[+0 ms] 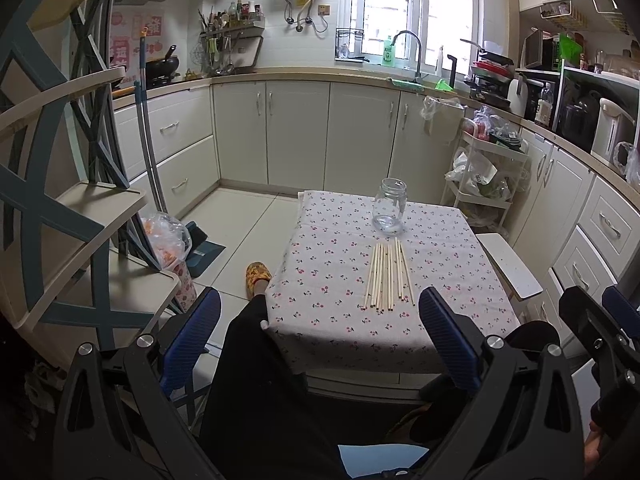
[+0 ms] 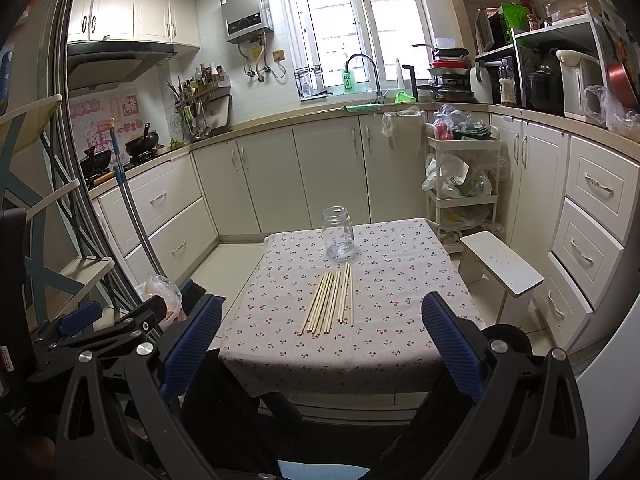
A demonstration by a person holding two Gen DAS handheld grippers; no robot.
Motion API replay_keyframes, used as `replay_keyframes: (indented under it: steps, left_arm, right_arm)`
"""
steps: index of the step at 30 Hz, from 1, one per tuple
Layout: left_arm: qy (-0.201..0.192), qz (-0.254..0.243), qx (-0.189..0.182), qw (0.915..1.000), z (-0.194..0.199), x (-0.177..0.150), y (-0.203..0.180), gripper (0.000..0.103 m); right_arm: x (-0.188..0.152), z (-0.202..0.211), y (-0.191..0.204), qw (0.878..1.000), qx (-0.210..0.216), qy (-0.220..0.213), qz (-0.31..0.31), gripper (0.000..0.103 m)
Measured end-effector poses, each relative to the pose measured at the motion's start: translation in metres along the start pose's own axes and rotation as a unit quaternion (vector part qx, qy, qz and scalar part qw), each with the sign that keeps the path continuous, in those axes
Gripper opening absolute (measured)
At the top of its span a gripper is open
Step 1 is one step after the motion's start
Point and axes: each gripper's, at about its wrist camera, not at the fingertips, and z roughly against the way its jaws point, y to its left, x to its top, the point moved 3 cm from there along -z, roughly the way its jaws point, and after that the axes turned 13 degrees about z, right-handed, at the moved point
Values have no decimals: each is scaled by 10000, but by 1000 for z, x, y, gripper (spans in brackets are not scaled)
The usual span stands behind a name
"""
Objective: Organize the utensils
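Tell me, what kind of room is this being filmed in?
Almost certainly a home kitchen: a sink faucet under the window, a wok on the stove, and cream cabinets along the walls. A small cloth-covered table holds chopsticks and a glass jar.

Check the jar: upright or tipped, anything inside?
Upright and empty: the glass jar stands mouth up, lidless, see-through; the chopsticks lie flat on the tablecloth.
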Motion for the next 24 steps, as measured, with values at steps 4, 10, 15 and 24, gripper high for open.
replay_keyframes:
  steps: [4,10,15,24]
  left_arm:
    - [-2,-6,1,10000,0,0,0,95]
    - [1,-1,4,10000,0,0,-2,95]
    - [0,-1,6,10000,1,-1,-2,95]
    - [0,-4,8,10000,1,-1,-2,95]
  right_arm:
    - [0,0,-1,10000,-3,-6,5,96]
    - [-1,0,1,10000,-3,-10,3,96]
    - [0,0,-1,10000,6,-2,0,96]
    - [0,0,-1,10000,4,-9,2,96]
